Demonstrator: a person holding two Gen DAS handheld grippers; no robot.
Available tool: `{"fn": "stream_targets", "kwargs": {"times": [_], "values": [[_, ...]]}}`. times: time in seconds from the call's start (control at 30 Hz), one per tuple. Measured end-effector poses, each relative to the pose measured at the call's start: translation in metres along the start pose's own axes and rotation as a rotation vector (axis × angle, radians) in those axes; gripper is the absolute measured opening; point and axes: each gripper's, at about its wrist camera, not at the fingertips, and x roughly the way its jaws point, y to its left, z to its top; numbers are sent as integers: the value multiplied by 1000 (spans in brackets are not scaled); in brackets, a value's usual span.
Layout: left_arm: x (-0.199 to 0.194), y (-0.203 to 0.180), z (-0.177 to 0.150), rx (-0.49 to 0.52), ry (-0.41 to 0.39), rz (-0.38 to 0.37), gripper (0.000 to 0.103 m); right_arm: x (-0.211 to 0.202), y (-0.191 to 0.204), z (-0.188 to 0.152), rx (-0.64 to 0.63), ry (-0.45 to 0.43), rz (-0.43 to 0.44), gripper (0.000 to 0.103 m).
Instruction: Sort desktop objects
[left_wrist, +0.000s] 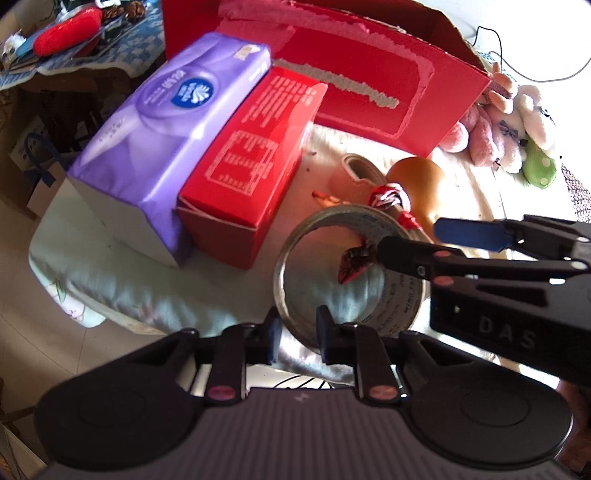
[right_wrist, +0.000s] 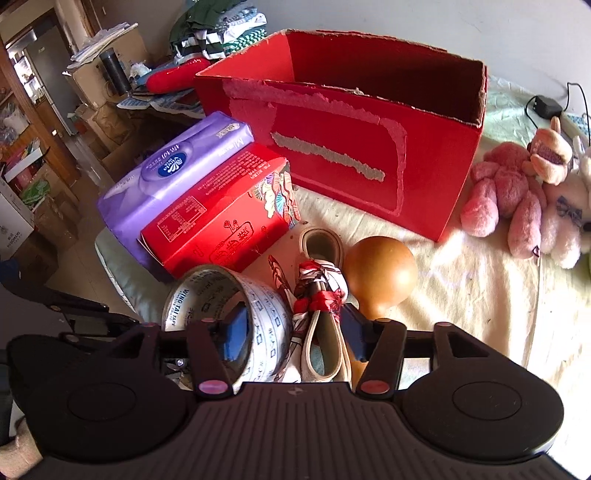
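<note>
Tape, a stiff, light clear-printed roll (left_wrist: 349, 280), sits rim-pinched between our left fingers (left_wrist: 275, 338); right fingers (right_wrist: 349, 326) gape.

Tape roll (right_wrist: 236, 325) beside red carton (right_wrist: 218, 221)

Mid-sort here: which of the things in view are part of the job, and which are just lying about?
Job: tape roll pinched at its wall by left claw; strap bundle between right claw fingers; gourd; small red box; tissue pack; big red box.
Lying about: plush toys; charger.
</note>
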Motion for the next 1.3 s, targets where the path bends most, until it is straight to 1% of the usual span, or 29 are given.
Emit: {"fn": "stream_targets", "kwargs": {"times": [0.03,0.07,0.2,0.3,0.37,0.43,0.47,0.57,0.63,0.73,0.8,0.83,0.97,1.03,1.17,1.23,1.3], "values": [[0,-1,-1,4,-4,6,16,1,0,0,-8,1,-10,73],[0,-1,-3,9,-9,13,16,2,-3,1,-3,13,-1,74],[0,-3,-5,8,-18,34,16,3,-20,0,68,80,71,73],[2,-3,-4,1,-15,26,16,-2,-27,-4,96,111,79,73],[3,-6,-4,13,-16,28,16,-9,-24,-8,63,103,61,72],[5,-10,-5,28,-14,36,15,-15,-22,-9,45,91,84,72],[7,-11,-5,33,-9,47,15,-18,-23,-9,47,77,81,72],[8,-11,-4,35,-12,54,15,-29,-24,-8,32,-3,23,70],[9,-12,-4,38,-15,61,15,-34,-22,-8,-1,-53,25,67],[9,-13,-4,41,-21,63,14,-30,-16,-6,-44,-62,65,56],[9,-12,-4,38,-22,62,14,-24,-10,-3,-65,-56,89,38],[9,-12,-4,36,-23,61,14,-23,-6,-2,-77,-60,92,35],[8,-9,-5,21,-23,62,15,-22,5,1,-125,-78,90,31],[7,-6,-5,10,-23,58,15,-25,7,1,-134,-86,107,31],[8,-8,-5,14,-32,63,15,-27,13,1,-164,-96,106,32],[9,-10,-5,19,-35,70,15,-23,13,2,-168,-77,93,32],[9,-11,-6,26,-39,76,15,-16,8,3,-136,-45,115,30]]}}
